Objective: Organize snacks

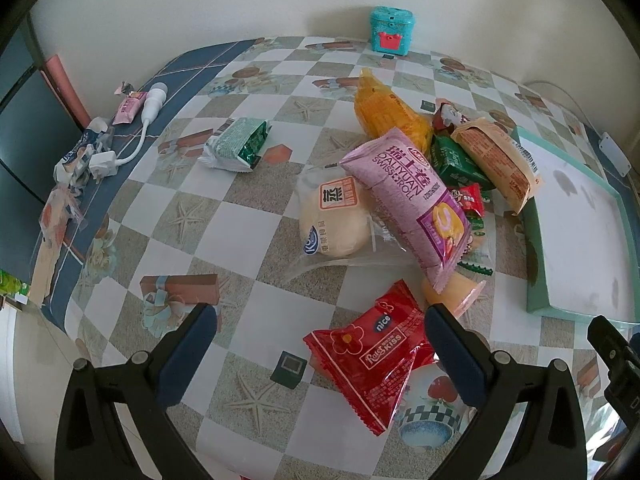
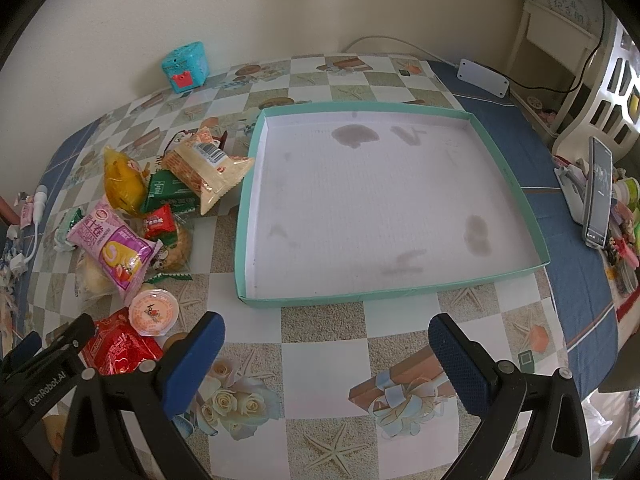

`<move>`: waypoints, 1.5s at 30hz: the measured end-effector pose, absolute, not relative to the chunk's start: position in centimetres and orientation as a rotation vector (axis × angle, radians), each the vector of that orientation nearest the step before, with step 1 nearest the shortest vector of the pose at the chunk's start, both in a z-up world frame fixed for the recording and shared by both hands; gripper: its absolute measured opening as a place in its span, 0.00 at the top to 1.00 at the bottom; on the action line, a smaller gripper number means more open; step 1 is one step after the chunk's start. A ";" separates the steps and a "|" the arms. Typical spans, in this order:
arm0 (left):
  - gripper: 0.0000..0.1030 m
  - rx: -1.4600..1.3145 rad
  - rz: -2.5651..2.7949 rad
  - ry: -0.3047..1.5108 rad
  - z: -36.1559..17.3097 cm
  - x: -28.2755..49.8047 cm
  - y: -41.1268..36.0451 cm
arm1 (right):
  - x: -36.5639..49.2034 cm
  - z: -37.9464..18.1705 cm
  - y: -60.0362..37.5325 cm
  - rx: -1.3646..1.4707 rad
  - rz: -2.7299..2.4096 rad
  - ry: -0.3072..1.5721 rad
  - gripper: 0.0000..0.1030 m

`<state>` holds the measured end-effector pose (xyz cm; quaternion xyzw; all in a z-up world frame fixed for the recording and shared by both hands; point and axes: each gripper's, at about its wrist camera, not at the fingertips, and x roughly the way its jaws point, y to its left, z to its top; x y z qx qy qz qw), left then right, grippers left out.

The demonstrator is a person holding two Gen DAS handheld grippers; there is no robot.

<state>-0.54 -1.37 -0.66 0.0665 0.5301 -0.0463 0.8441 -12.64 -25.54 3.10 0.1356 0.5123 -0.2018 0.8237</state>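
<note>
Both grippers read as spread wide from where I sit: my left gripper (image 1: pixel 318 334) hangs over the checkered tablecloth (image 1: pixel 192 220), its right pad beside a glossy red packet (image 1: pixel 370 354), and my right gripper (image 2: pixel 326 340) holds nothing, in front of the tray (image 2: pixel 400 294). That tray is a shallow square box, teal walls, stained white floor. Only the right view shows it whole; only the left shows the green-and-white packet (image 1: pixel 236 144) lying apart. The snack pile sits left of the tray: a crinkly purple roll packet (image 1: pixel 408 204) with its long axis running toward me, then a round jelly cup (image 2: pixel 153 312).
</note>
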 end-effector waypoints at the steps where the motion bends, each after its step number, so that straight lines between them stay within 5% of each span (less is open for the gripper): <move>1: 0.00 0.140 -0.099 1.119 -0.6 -0.5 -1.3 | -12.6 3.1 -25.6 0.289 -0.429 1.089 0.00; 45: 0.00 0.136 -0.091 1.130 -1.0 -0.5 -0.4 | -12.6 3.1 -25.1 0.282 -0.431 1.094 0.00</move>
